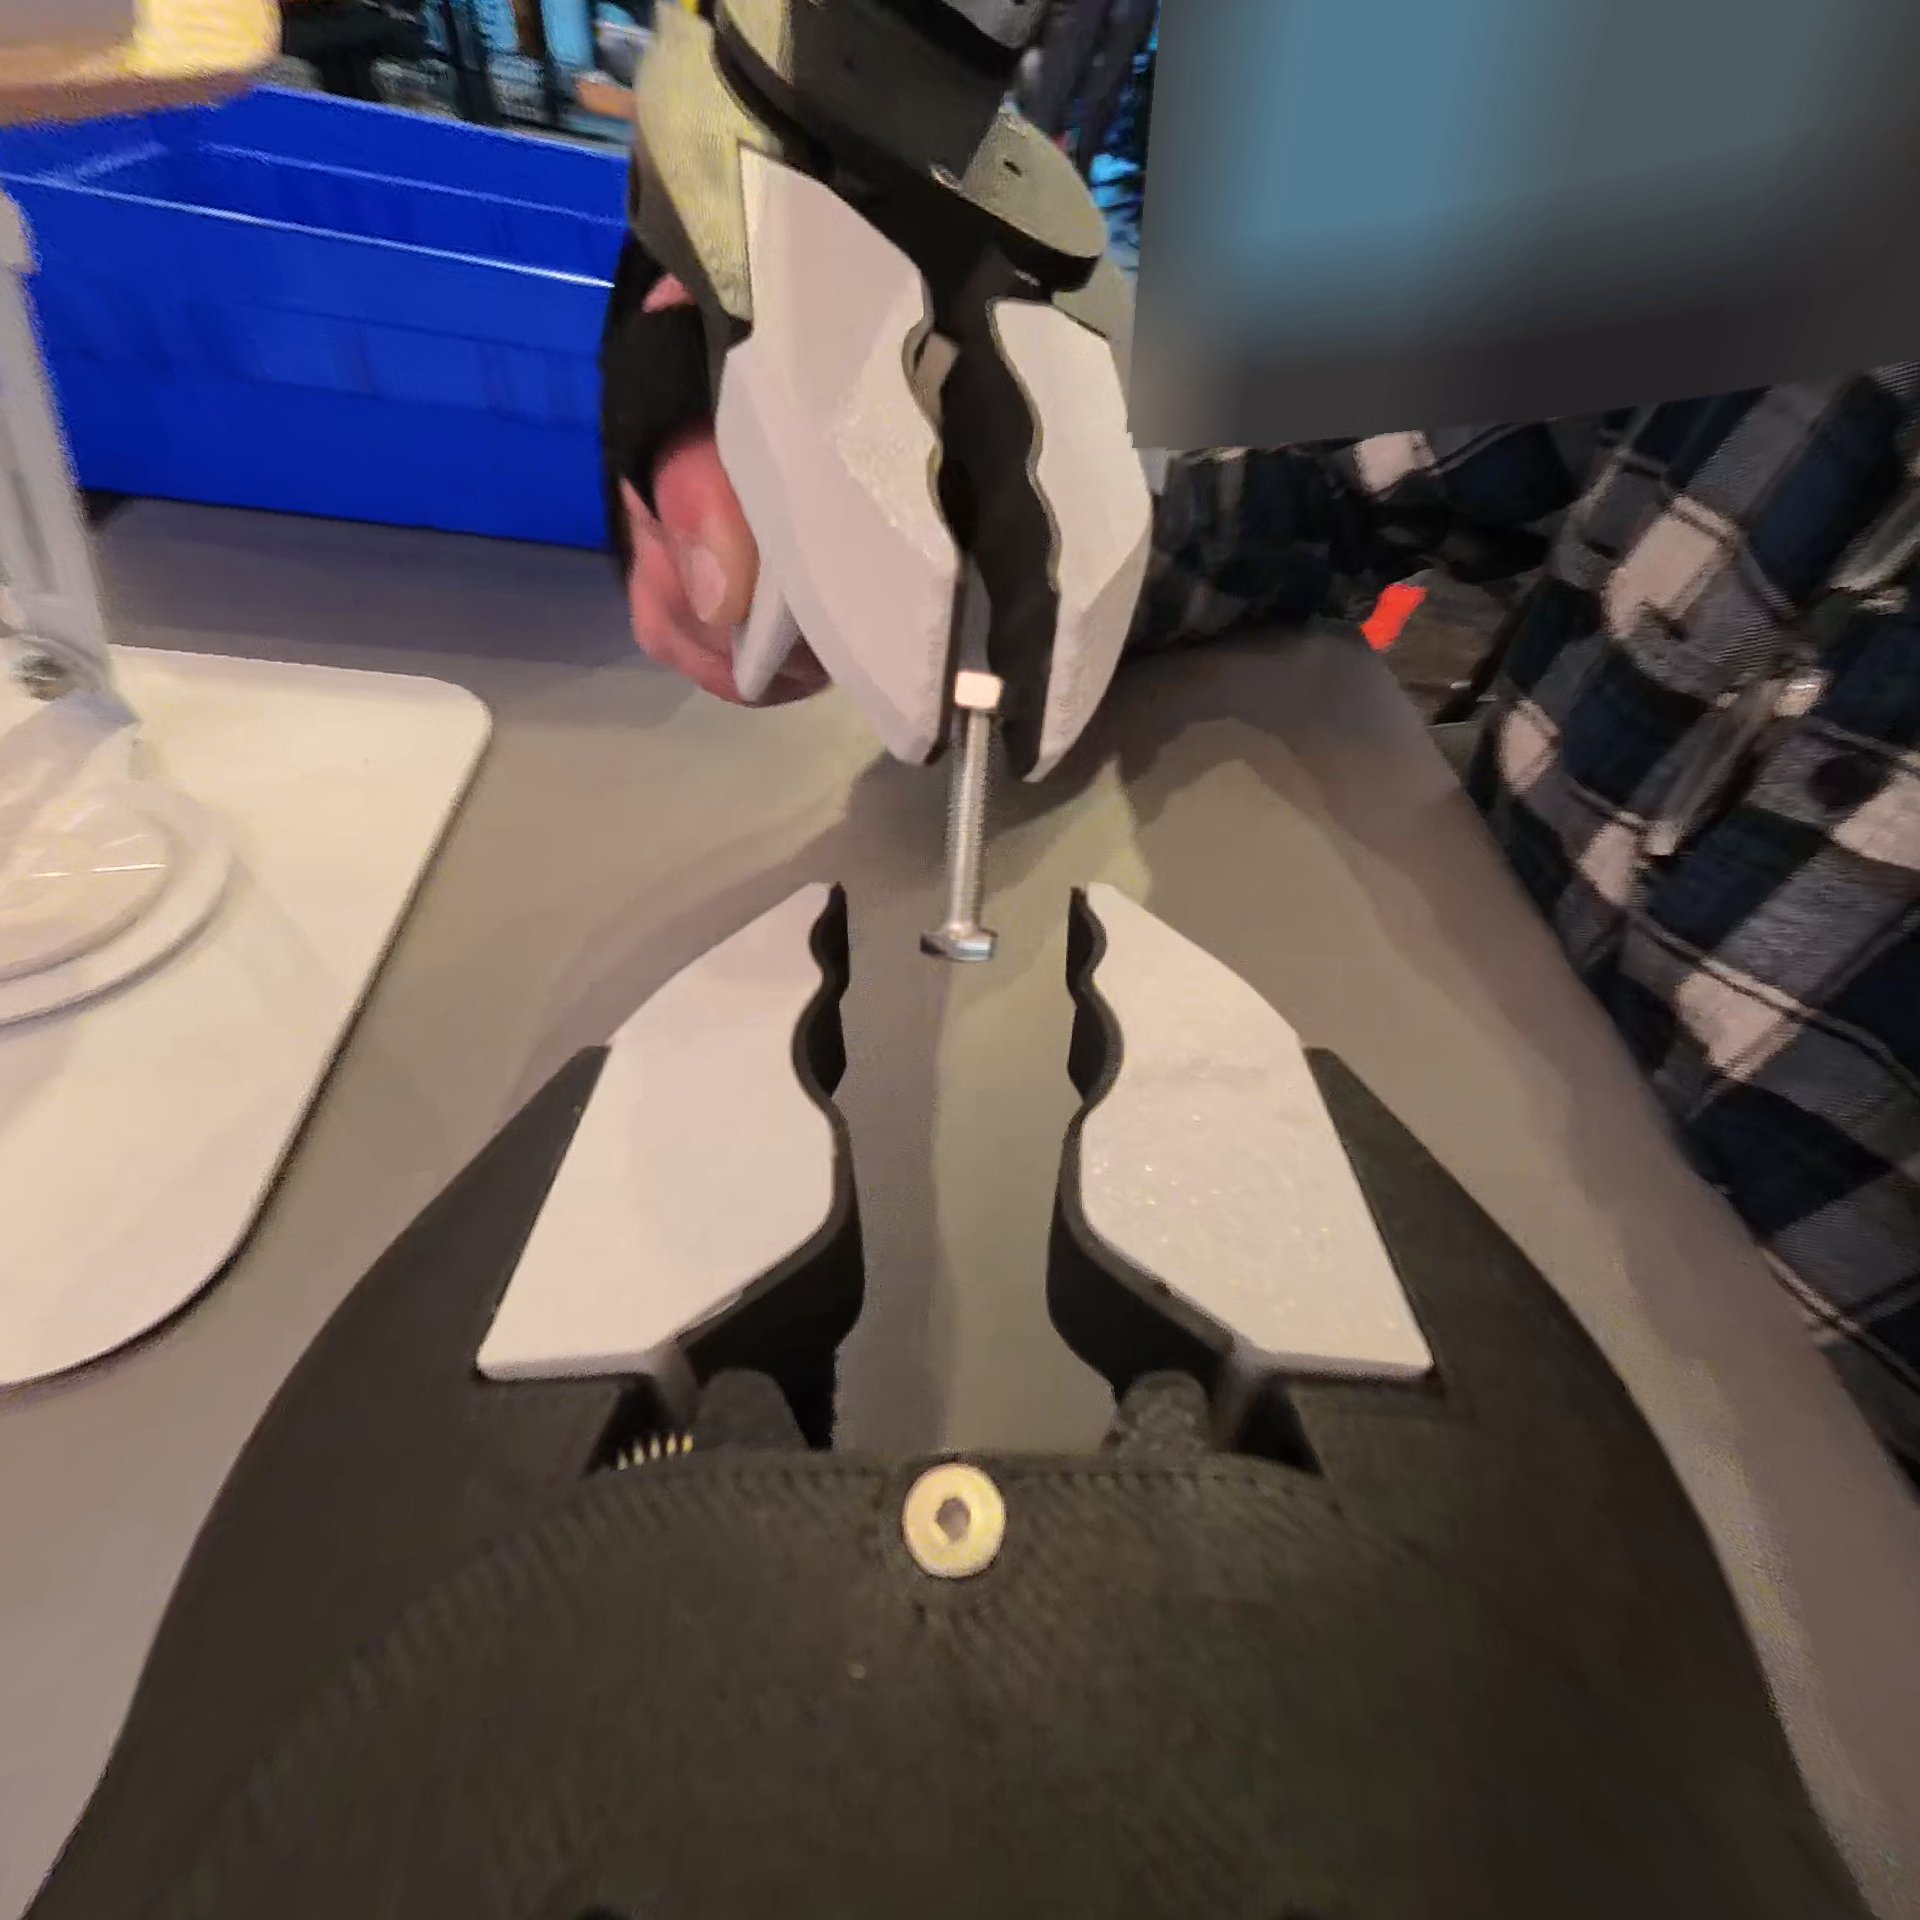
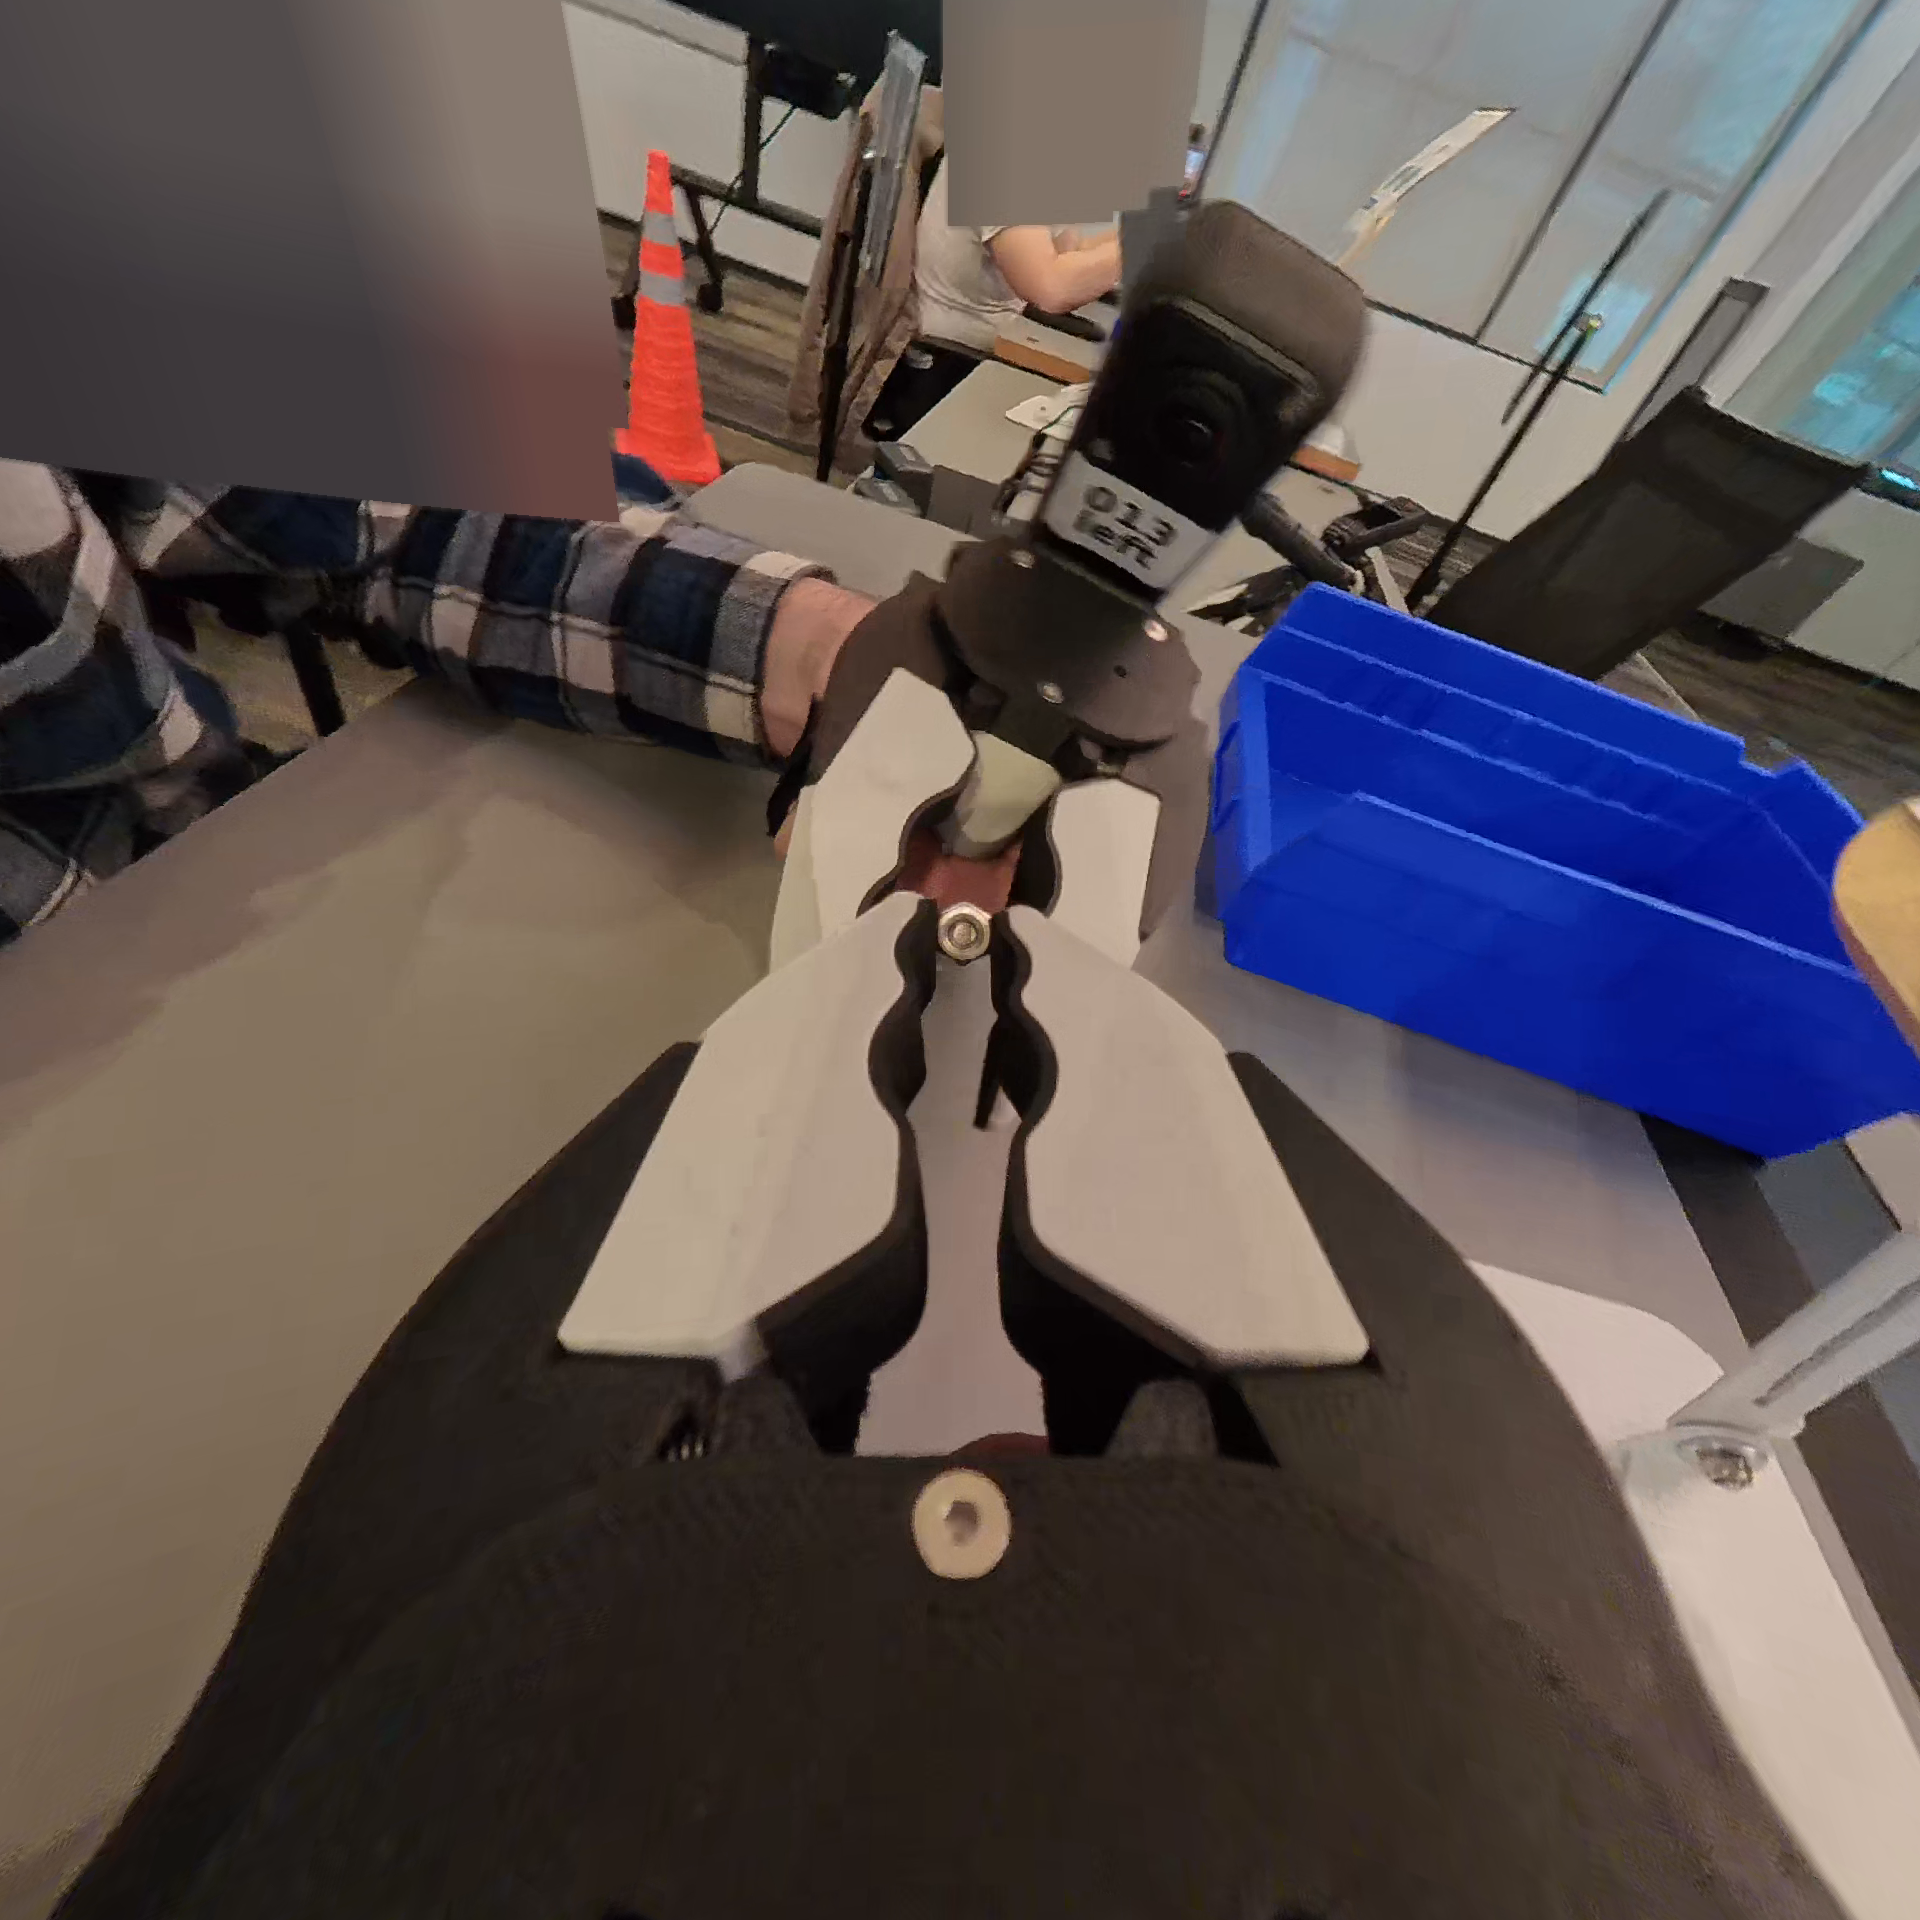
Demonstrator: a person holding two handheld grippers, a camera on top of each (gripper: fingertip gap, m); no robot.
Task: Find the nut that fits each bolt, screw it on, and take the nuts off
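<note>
**Nut end pinched, head end hanging free**

Grey worktop [image 1: 644, 831] fills most of both views, with an office behind it: an orange cone [image 2: 663, 343], chairs, and glass partitions. Biggest item on the surface is a blue bin [image 2: 1538, 883] at the far side, then a white mat [image 1: 208, 935] with a stand foot on it.

Left claw [image 1: 958, 914] is spread wide with nothing between its fingers. Bolt head sits in the gap just ahead of the tips, touching neither pad.

Right claw [image 2: 961, 933] is pinching the nut [image 2: 963, 932] right at its fingertips, both pads pressed on it. Left view shows it coming down from above with the bolt [image 1: 966, 821] hanging out of it, hex head lowest, clear of the worktop as far as I can tell. So the whole bolt seems to be carried by that nut on the threads.

Handling thoughts: small steel hardware, stiff, light, fairly slippery. The pads won't crush anything, but round threads would probably roll between them, so I'd grab the hex head [image 1: 958, 943] across two flats. That's the obvious spot for the left claw, since it lines up with the gap already. Once it's pinned, the nut can be turned off from the other end. Main risk, I reckon, is the bolt swinging or dropping if the nut grip loosens before the head is pinned.
</note>
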